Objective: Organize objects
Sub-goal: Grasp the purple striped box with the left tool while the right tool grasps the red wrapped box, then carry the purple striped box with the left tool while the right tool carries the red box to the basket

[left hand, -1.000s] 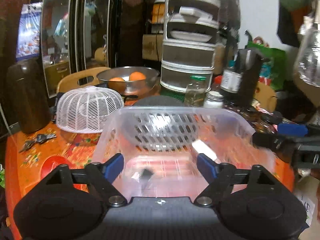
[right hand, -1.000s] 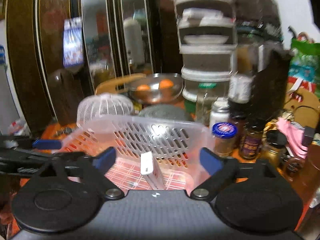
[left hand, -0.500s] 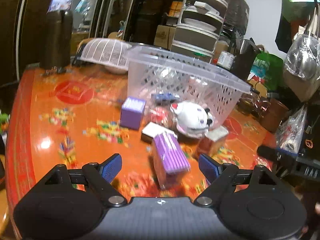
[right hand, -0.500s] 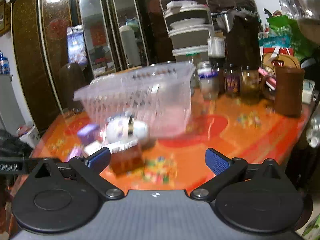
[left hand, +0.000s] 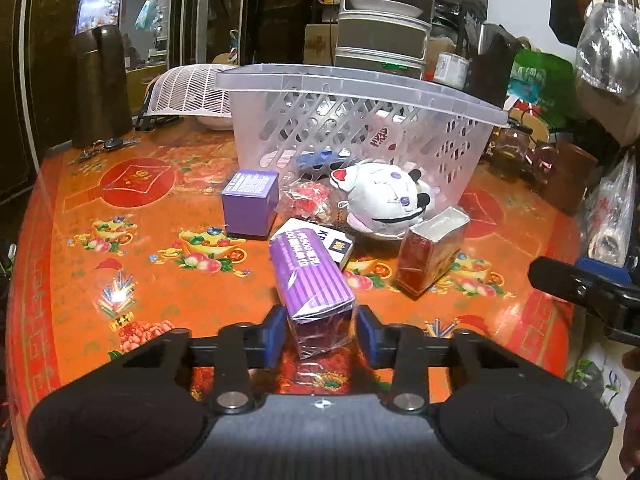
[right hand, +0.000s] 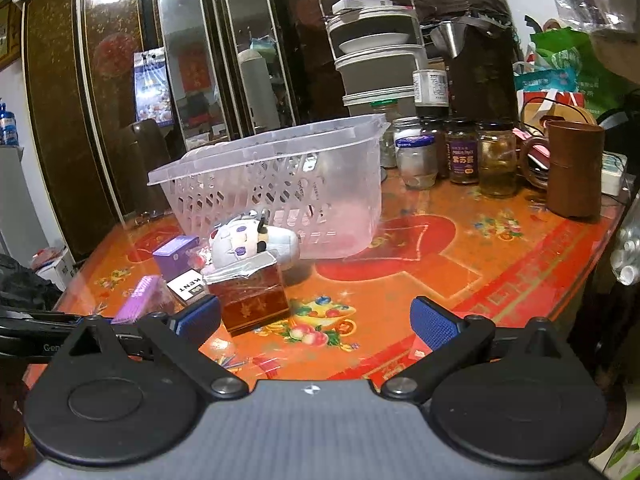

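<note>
Left wrist view, nearest: the left gripper [left hand: 321, 335] has its blue pads [left hand: 273, 334] closed against the two sides of a long purple striped box [left hand: 313, 280], which is wrapped in clear film and lies on the orange patterned table [left hand: 132, 248] pointing away from the camera. Its white-edged near end sits between the pads; its far end rests on a white KENT pack [left hand: 338, 245].

Right wrist view, nearest: the right gripper [right hand: 315, 320] stands wide open with nothing between its fingers [right hand: 433, 322]; a reddish-brown film-wrapped box [right hand: 253, 294] with a silver top stands just beyond its left finger.

Middle ground: a small purple cube box [left hand: 250, 202] stands upright to the left; a crumpled clear wrapper with red contents [left hand: 306, 202] lies beside a white plush toy [left hand: 386, 196] with purple eyes and black ears.

Behind these, a clear perforated plastic basket [left hand: 360, 120] stands upright on the table, the plush resting against its near wall; a small blue item shows faintly through the wall.

Far ground: a white mesh food cover [left hand: 192, 90], a dark flask [left hand: 100, 86], glass jars [right hand: 462, 156] and a brown cylindrical holder [right hand: 576, 168].
</note>
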Available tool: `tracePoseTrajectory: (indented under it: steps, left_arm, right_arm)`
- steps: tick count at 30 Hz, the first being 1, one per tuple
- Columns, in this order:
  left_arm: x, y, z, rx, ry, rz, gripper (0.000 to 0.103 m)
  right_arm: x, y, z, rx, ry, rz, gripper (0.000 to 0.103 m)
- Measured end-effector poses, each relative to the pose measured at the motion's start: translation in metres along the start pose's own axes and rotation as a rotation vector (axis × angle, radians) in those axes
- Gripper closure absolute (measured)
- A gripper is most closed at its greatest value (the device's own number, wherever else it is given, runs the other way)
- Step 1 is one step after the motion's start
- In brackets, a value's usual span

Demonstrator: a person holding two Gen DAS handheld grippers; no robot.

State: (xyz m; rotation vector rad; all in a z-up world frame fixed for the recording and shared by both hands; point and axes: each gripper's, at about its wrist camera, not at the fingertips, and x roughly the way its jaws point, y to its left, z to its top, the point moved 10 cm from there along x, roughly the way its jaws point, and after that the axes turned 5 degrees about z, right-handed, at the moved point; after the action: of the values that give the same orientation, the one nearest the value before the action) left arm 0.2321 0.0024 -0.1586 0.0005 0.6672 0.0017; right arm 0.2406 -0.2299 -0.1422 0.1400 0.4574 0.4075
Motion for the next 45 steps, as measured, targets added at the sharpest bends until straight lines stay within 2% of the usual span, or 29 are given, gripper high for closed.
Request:
tracePoseTrajectory:
  steps: [9, 16, 20, 23, 25, 27, 29, 38, 45]
  left_arm:
    - [0.0, 0.019, 0.008, 0.0, -0.039, 0.032, 0.064]
    - [0.002, 0.025, 0.006, -0.014, -0.035, 0.014, 0.064]
    - [0.002, 0.025, 0.006, -0.019, -0.039, 0.001, 0.064]
    - [0.004, 0.024, 0.005, -0.023, -0.037, -0.012, 0.064]
    - [0.005, 0.023, 0.005, -0.026, -0.039, -0.014, 0.064]
    - [0.005, 0.023, 0.005, -0.029, -0.04, -0.016, 0.064]
    - [0.006, 0.024, 0.006, -0.032, -0.042, -0.017, 0.063]
    - [0.007, 0.025, 0.007, -0.034, -0.049, -0.006, 0.063]
    - [-0.01, 0.024, 0.013, -0.032, -0.108, -0.008, 0.064]
  right_arm:
    - [0.036, 0.03, 0.003, -0.114, 0.057, 0.03, 0.0]
    - [0.063, 0.042, 0.002, -0.139, 0.14, 0.047, 0.002]
    - [0.071, 0.047, 0.001, -0.163, 0.168, 0.049, 0.006]
    - [0.075, 0.047, 0.0, -0.169, 0.18, 0.043, 0.016]
    - [0.078, 0.046, -0.001, -0.172, 0.188, 0.041, 0.017]
    - [0.081, 0.046, -0.002, -0.173, 0.192, 0.038, 0.029]
    - [0.082, 0.046, -0.003, -0.166, 0.192, 0.042, 0.039]
    - [0.055, 0.042, 0.007, -0.145, 0.119, 0.038, 0.039]
    - [0.022, 0.031, 0.01, -0.105, 0.075, 0.044, 0.039]
